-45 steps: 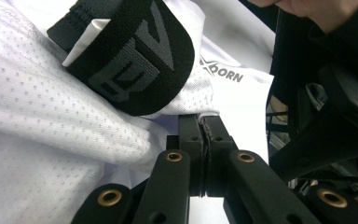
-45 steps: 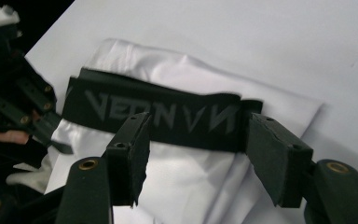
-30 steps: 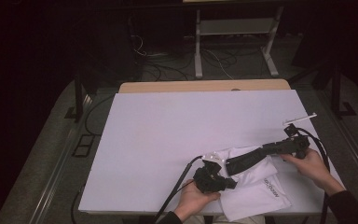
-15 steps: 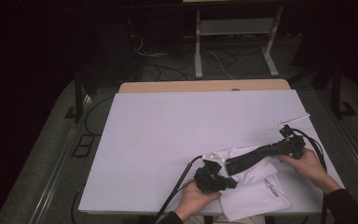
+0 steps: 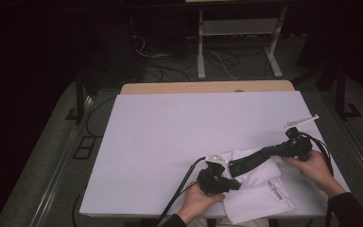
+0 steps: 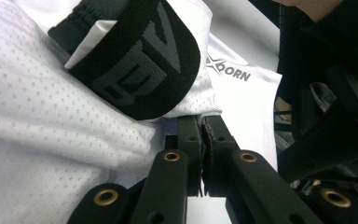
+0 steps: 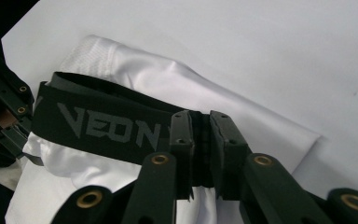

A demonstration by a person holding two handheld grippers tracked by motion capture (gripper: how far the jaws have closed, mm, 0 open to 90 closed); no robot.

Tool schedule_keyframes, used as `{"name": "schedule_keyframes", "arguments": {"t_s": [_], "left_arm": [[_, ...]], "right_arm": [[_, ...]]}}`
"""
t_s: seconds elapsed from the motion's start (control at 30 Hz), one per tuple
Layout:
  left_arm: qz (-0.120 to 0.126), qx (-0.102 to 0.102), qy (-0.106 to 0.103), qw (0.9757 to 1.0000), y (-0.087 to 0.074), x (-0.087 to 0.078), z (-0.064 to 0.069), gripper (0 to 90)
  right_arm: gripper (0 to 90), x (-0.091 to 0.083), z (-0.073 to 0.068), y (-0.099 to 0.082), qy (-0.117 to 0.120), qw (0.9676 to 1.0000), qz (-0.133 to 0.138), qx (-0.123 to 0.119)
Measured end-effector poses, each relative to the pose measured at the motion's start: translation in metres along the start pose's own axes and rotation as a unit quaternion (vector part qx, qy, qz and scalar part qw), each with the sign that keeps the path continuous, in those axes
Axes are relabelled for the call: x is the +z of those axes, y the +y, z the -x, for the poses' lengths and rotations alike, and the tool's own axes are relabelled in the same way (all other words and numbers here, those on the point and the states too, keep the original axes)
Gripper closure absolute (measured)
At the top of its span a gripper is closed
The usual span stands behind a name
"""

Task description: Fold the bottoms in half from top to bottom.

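White shorts (image 5: 260, 191) — both hands' jaws clamped.

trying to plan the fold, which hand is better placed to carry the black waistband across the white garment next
Right, probably. The right gripper has just been closing on the black waistband, so it can carry it. The left gripper is shut on the white garment, anchoring it.

White table top (image 5: 179, 137) at frame centre, wooden edge (image 5: 208, 87) behind. Grey floor (image 5: 42, 179) around it. Metal stand (image 5: 236, 42) and cables (image 5: 170, 61) upper centre. Surroundings dark.
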State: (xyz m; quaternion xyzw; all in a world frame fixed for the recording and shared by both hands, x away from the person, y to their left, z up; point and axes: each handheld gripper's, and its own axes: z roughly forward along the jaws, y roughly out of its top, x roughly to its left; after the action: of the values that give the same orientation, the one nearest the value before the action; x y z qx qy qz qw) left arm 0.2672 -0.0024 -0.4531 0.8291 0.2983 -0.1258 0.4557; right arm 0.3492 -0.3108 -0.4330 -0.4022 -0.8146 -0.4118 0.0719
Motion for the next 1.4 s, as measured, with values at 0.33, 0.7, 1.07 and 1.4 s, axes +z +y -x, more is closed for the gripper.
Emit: {"name": "schedule_keyframes", "arguments": {"t_s": [0.33,0.7,1.07,1.4], "left_arm": [[0.001,0.028,0.033,0.9991,0.004,-0.006,0.007,69.9],[0.004,0.045,0.051,0.9976,0.011,-0.017,0.01,53.1],[0.027,0.027,0.057,0.9976,0.017,-0.03,0.005,45.0],[0.045,0.016,0.059,0.9971,0.02,-0.038,-0.003,40.9]], "right_arm": [[81.1,-0.011,-0.006,-0.002,0.008,0.9998,0.019,-0.008],[81.3,-0.015,-0.009,-0.002,0.008,0.9995,0.026,-0.012],[81.4,-0.017,-0.011,-0.003,0.01,0.9994,0.031,-0.014],[81.4,-0.023,-0.017,-0.008,0.037,0.9987,0.027,-0.023]]}}
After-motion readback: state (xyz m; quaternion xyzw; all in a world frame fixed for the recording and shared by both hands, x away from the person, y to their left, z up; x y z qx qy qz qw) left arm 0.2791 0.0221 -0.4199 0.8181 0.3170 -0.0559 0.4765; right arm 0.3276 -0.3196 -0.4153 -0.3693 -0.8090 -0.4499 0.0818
